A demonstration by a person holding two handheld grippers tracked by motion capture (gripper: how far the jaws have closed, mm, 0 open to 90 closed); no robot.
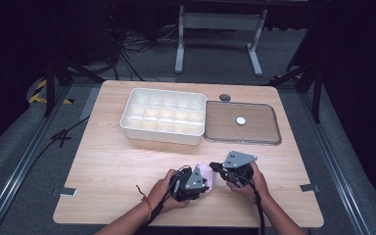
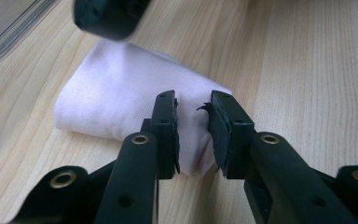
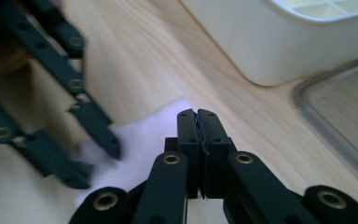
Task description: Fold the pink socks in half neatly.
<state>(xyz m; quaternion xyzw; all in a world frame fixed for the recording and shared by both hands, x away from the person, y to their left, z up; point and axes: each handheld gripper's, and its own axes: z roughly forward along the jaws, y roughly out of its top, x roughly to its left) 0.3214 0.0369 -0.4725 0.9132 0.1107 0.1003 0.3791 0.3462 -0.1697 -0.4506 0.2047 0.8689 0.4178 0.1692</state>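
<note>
A small pale pink folded cloth (image 1: 206, 171) lies on the wooden table (image 1: 117, 161) near its front edge, between the two hands. My left gripper (image 1: 209, 182) reaches in from the left. In the left gripper view its jaws (image 2: 193, 100) straddle the near end of the cloth (image 2: 112, 98), whose fold fills the narrow gap between the pads. My right gripper (image 1: 216, 166) comes in from the right. Its jaws (image 3: 198, 113) are pressed together over the cloth's edge (image 3: 140, 140); I cannot tell whether a layer is pinched. The left gripper (image 3: 100, 165) shows blurred beside it.
A white box (image 1: 161, 134) with several compartments stands at the back centre. To its right lies a clear flat lid (image 1: 242, 142) with a small white disc (image 1: 241, 120) on it. A dark round disc (image 1: 224, 97) sits behind the lid.
</note>
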